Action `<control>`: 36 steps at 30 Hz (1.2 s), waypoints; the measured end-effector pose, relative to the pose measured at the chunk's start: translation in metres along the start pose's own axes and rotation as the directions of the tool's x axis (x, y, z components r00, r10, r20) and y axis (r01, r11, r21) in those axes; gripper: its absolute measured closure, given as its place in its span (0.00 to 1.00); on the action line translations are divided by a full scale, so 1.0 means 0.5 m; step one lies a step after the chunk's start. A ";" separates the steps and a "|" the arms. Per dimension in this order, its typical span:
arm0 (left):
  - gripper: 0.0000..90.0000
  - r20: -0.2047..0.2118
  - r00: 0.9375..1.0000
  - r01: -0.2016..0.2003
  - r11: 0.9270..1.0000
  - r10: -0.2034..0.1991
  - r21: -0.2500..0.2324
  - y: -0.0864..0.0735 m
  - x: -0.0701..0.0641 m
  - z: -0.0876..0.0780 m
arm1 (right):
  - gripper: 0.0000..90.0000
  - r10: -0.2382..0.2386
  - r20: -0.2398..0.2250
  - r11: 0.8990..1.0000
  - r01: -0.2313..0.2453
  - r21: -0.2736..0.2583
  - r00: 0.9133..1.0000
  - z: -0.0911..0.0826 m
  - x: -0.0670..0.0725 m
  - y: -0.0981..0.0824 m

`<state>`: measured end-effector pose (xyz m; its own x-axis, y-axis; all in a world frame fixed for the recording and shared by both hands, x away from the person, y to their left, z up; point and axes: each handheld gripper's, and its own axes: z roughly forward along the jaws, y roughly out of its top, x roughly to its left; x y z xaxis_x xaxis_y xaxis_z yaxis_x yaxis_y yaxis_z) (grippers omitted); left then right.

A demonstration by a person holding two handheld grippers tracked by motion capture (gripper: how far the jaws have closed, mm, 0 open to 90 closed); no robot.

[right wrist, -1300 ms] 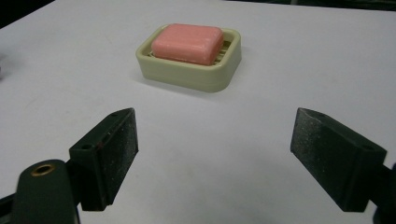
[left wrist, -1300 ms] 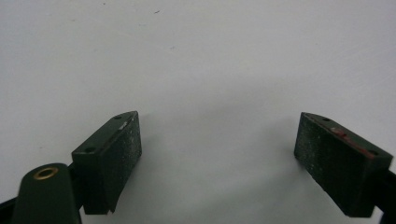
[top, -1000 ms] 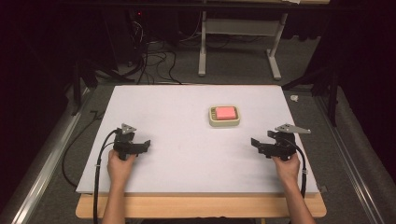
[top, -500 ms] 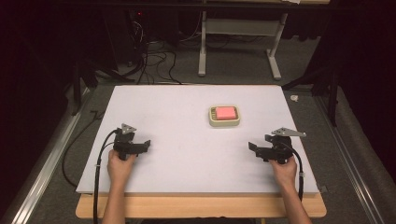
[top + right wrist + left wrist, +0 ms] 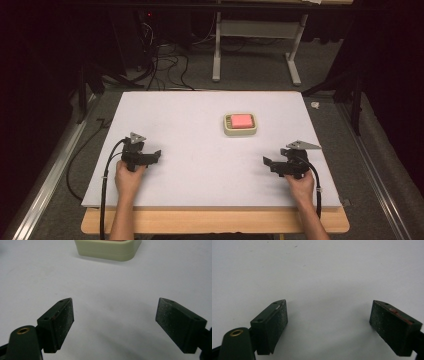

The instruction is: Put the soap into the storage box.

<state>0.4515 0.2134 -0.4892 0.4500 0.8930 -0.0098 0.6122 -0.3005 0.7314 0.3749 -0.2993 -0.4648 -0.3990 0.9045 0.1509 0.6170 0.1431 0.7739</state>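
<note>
A cream tray [image 5: 241,131] holding a pink-red block [image 5: 241,121] rests on the white board, right of centre; its cream wall [image 5: 110,251] lies ahead in the right gripper view. My left gripper [image 5: 157,154] rests low near the board's front left, open, with bare white board between its pads [image 5: 328,323]. At the front right, my right gripper [image 5: 266,162] is open too, pointing left toward the middle; nothing lies between its pads [image 5: 115,322]. The tray is well beyond both grippers.
The white board [image 5: 200,115] sits on a wooden table whose edge [image 5: 215,221] runs along the front. Beyond the board lie a dark floor, cables [image 5: 165,65] and a metal stand [image 5: 255,45]. Metal rails flank both sides.
My right gripper has slid slightly toward the front and left. The left gripper and the tray have stayed put.
</note>
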 end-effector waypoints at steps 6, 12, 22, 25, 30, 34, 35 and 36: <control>0.17 0.000 1.000 0.000 1.000 0.000 0.000 0.000 0.000 0.000 | 0.18 -0.013 0.005 1.000 0.013 0.013 1.000 0.007 0.004 -0.007; 0.17 0.000 1.000 0.000 1.000 0.000 0.000 0.000 0.000 0.000 | 0.18 -0.034 0.023 0.999 0.033 0.031 0.999 0.013 0.011 -0.012; 0.17 0.000 1.000 0.000 1.000 0.000 0.000 0.000 0.000 0.000 | 0.18 -0.094 0.065 0.994 0.089 0.068 0.993 0.025 0.027 -0.019; 0.17 0.000 1.000 0.000 1.000 0.000 0.000 0.000 0.000 0.000 | 0.18 -0.106 0.077 0.992 0.100 0.079 0.991 0.028 0.030 -0.020; 0.17 0.000 1.000 0.000 1.000 0.000 0.000 0.000 0.000 0.000 | 0.17 -0.131 0.092 0.988 0.122 0.093 0.987 0.032 0.035 -0.023; 0.17 0.000 1.000 0.000 1.000 0.000 0.000 0.000 0.000 0.000 | 0.17 -0.163 0.102 0.981 0.150 0.126 0.981 0.039 0.043 -0.022; 0.17 0.000 1.000 0.000 1.000 0.000 0.000 0.000 0.000 0.000 | 0.17 -0.161 0.099 0.981 0.148 0.127 0.982 0.039 0.043 -0.022; 0.17 0.000 1.000 0.000 1.000 0.000 0.000 0.000 0.000 0.000 | 0.17 -0.152 0.092 0.982 0.139 0.130 0.984 0.039 0.040 -0.022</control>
<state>0.4514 0.2134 -0.4892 0.4498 0.8931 -0.0101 0.6124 -0.3002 0.7314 0.3733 -0.2747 -0.4825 -0.4240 0.9053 -0.0251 0.6385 0.3185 0.7006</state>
